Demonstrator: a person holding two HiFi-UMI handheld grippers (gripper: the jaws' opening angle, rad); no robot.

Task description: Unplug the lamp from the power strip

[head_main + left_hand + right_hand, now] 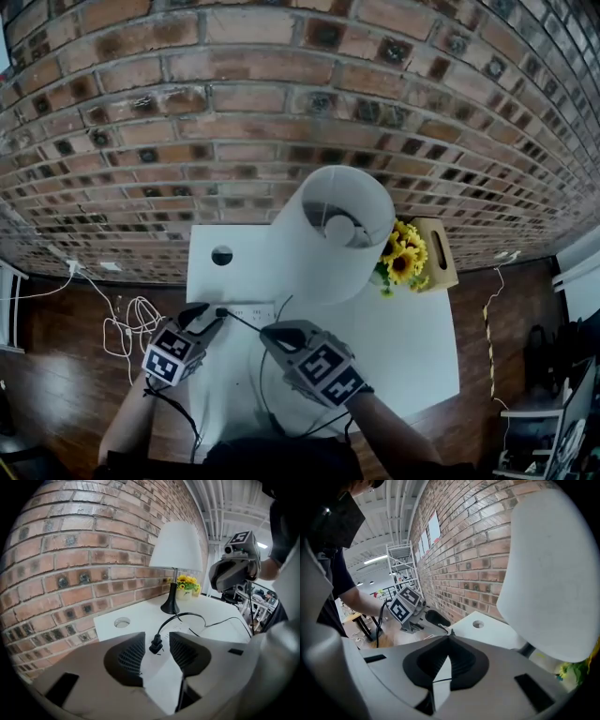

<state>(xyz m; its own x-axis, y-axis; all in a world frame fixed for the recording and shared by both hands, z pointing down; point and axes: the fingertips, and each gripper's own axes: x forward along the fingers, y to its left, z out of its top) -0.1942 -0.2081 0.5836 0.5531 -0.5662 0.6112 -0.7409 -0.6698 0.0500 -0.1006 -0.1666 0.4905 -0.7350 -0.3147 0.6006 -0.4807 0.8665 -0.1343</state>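
The lamp (pixel 328 234) with its white shade stands at the back of the white table (pixel 412 356). Its black cord (pixel 187 616) loops forward to a black plug (pixel 155 645). The plug lies between the pads of my left gripper (pixel 157 638), which is open and does not press on it. It sits at the left end of the white power strip (pixel 251 313), and I cannot tell whether its prongs are still in a socket. My right gripper (pixel 267 330) hovers just right of the strip; in the right gripper view its fingertips (pixel 449 638) meet, shut on nothing.
A brick wall (pixel 281 103) runs behind the table. Sunflowers (pixel 403 258) and a wooden box (pixel 436 251) sit right of the lamp. A round cable hole (pixel 221 255) is at the table's back left. Loose white cables (pixel 127 333) lie on the floor at the left.
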